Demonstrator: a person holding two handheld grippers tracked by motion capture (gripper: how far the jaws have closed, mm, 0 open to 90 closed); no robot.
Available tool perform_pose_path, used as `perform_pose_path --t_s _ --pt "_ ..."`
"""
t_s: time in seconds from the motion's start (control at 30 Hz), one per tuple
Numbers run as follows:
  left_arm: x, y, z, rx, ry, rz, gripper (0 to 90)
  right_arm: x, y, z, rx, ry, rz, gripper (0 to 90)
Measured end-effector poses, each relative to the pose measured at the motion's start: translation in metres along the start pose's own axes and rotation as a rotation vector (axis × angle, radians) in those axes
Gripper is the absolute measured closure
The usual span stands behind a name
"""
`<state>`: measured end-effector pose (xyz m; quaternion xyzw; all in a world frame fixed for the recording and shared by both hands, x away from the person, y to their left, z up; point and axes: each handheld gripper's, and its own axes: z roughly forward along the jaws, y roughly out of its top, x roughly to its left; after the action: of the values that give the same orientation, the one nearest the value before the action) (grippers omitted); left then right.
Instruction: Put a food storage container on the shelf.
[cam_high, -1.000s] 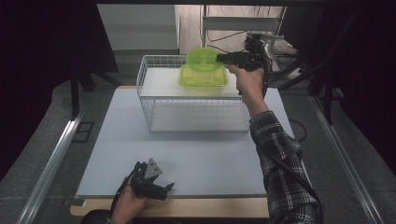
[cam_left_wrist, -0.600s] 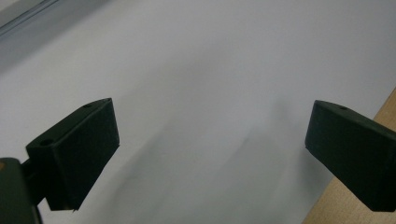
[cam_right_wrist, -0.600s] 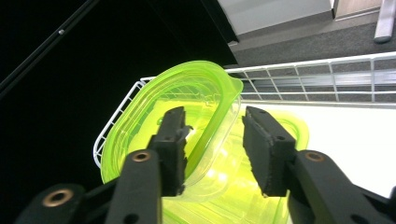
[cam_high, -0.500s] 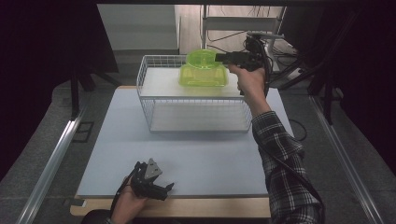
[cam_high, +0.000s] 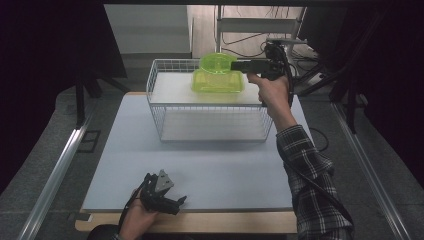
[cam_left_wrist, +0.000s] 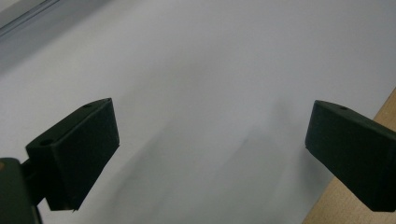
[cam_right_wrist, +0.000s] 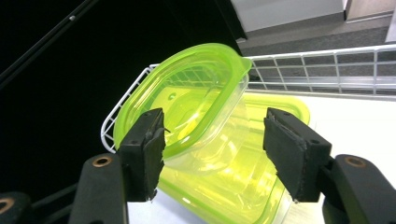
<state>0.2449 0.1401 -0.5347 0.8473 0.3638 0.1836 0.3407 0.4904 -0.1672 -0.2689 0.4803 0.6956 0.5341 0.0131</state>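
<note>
Atop wire rack (cam_high: 165, 85): right claw (cam_right_wrist: 212, 154) jaws apart, just opening, around tilted green container (cam_right_wrist: 187, 102); left claw (cam_left_wrist: 210, 154) apart over table (cam_high: 225, 165).

White table top (cam_high: 125, 150), grey floor (cam_high: 45, 130), dark curtains (cam_high: 50, 50), metal rail (cam_high: 55, 175)

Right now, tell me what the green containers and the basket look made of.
Green containers: translucent, glossy plastic, it seems; the basket's grid shows through the walls. Basket: thin wire in an open grid, with a white coating, probably painted or plastic-coated metal.
</note>
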Motion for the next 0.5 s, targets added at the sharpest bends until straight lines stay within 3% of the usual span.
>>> perform_pose_path --t_s 0.13,0.3,0.5 --pt "0.000 0.000 0.000 -0.001 0.000 0.001 2.7 0.002 -0.004 -0.003 0.011 0.007 -0.025 34.2" --pt "0.000 0.000 0.000 -0.001 -0.001 0.003 2.7 0.003 -0.009 -0.007 0.026 -0.025 -0.081 29.7" --pt "-0.001 0.000 0.000 0.000 -0.001 0.003 2.7 0.002 -0.016 -0.012 0.042 -0.026 -0.106 26.4"
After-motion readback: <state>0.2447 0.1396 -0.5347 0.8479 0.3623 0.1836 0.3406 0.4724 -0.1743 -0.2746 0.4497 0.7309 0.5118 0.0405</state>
